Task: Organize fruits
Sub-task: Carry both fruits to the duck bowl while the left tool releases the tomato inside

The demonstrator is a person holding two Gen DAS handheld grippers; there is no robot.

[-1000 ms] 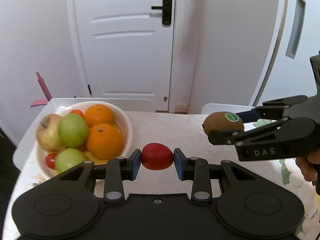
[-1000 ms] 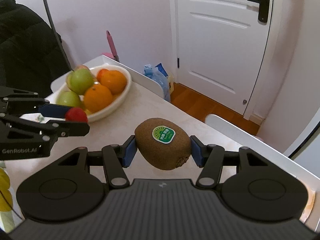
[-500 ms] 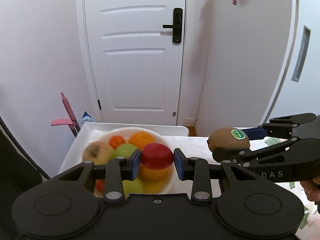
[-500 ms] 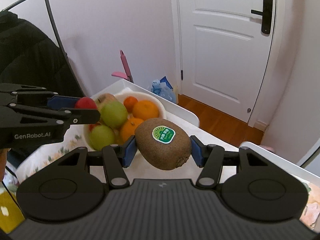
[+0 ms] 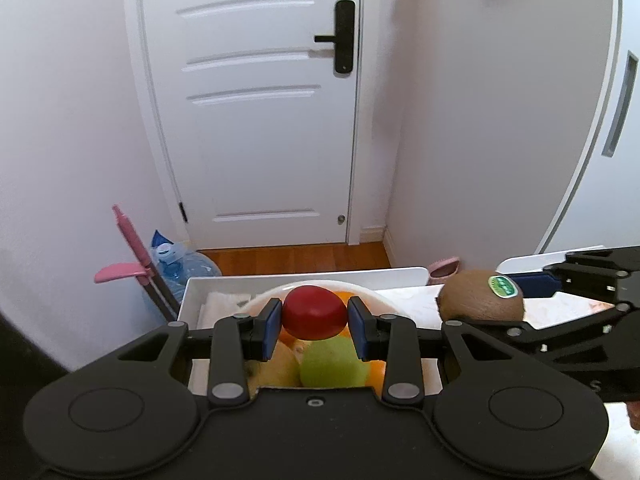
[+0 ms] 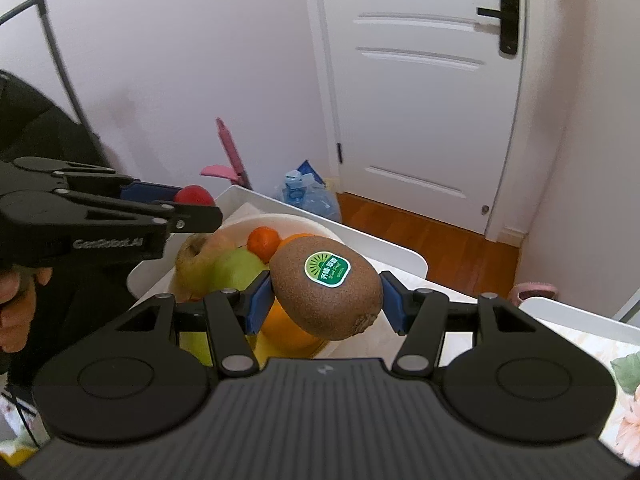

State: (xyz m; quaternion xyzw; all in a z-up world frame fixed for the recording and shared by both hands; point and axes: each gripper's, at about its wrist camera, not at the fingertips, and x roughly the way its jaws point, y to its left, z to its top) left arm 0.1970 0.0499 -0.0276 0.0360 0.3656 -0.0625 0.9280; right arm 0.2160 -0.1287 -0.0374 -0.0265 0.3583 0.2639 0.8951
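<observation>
My left gripper (image 5: 315,320) is shut on a small red fruit (image 5: 314,312) and holds it above the white fruit bowl (image 5: 380,298). The bowl holds green apples (image 5: 332,362), oranges and a yellowish apple (image 6: 200,256). My right gripper (image 6: 325,300) is shut on a brown kiwi (image 6: 326,288) with a green sticker, just right of the bowl and above its near edge. The kiwi also shows in the left wrist view (image 5: 480,300). The left gripper also shows in the right wrist view (image 6: 192,204), with the red fruit (image 6: 196,196).
The bowl stands on a white table with a raised rim (image 6: 384,244), covered by a floral cloth (image 6: 628,376). Behind are a white door (image 5: 256,100), a blue water bottle (image 5: 180,264) and a pink-handled tool (image 5: 128,240) on the floor.
Both grippers have risen and moved forward over the bowl, each still holding its fruit. The bowl now sits lower in both views, partly behind the fingers.
</observation>
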